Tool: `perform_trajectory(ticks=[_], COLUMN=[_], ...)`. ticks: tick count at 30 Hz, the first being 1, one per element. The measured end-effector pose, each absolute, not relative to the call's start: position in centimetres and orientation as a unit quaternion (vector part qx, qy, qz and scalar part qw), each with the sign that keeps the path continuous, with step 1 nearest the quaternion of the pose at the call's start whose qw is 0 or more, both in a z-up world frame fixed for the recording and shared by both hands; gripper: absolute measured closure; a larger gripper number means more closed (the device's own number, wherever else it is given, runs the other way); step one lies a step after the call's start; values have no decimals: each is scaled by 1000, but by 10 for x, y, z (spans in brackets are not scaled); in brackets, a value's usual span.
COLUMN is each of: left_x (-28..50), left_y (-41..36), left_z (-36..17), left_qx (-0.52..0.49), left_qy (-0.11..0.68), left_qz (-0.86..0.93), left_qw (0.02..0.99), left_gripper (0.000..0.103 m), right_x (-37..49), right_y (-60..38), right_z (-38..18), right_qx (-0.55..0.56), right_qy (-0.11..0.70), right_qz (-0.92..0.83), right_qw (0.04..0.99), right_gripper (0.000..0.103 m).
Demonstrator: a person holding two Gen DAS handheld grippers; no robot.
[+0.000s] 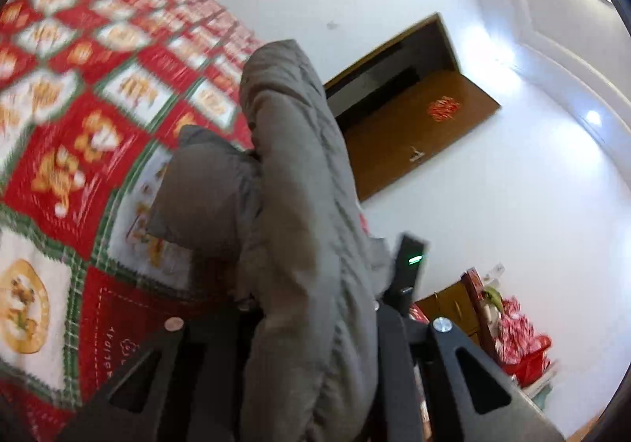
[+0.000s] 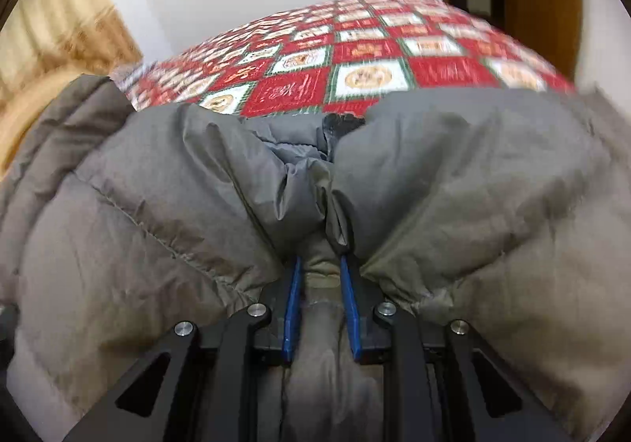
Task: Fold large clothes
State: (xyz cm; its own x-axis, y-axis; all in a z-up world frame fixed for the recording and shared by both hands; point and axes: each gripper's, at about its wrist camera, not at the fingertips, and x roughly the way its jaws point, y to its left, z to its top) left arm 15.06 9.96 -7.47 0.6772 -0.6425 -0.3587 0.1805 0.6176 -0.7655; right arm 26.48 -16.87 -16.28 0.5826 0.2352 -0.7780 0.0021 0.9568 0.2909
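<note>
- Right gripper [image 2: 321, 264] was clamped on a fold of the grey padded jacket [image 2: 453, 181], blue pads [image 2: 292, 308] pinching it.
- Left gripper [image 1: 315, 323] likewise held the jacket, which rose toward 12 o'clock.
- Red patterned bedspread [image 2: 355, 55] lay beyond at 12 o'clock.

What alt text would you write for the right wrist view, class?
The right gripper is shut on a bunched fold of a grey padded jacket that fills the lower frame. Beyond it lies a red, white and green patterned bedspread, blurred by motion.

One grey puffer jacket [image 2: 453, 181], one patchwork quilt [image 2: 355, 59], one wooden door [image 1: 418, 134]
</note>
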Motion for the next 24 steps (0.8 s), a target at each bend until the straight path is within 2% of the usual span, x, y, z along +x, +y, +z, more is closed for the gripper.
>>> perform_trajectory(ticks=[6, 8, 12, 14, 19, 24], left_x=[88, 78, 73, 72, 71, 70], left_y=[111, 113, 126, 117, 58, -17], left_z=[-24, -29, -23, -14, -2, -14], left_qx=[-244, -215, -234, -209, -115, -5], left_qy=[296, 300, 304, 298, 290, 292], left_qz=[-229, -199, -180, -170, -173, -183], left_qw=[895, 908, 906, 916, 934, 939], left_gripper=[85, 85, 85, 85, 85, 85], right_x=[201, 197, 213, 216, 193, 158], right_y=[-91, -59, -48, -66, -153, -247], right_z=[-176, -179, -171, -156, -88, -64], right_qx=[250, 237, 201, 216, 205, 201], right_qy=[436, 440, 486, 508, 447, 429], right_qz=[109, 139, 179, 198, 171, 116], right_qw=[858, 855, 832, 810, 854, 873], right_gripper=[81, 81, 81, 81, 80, 79])
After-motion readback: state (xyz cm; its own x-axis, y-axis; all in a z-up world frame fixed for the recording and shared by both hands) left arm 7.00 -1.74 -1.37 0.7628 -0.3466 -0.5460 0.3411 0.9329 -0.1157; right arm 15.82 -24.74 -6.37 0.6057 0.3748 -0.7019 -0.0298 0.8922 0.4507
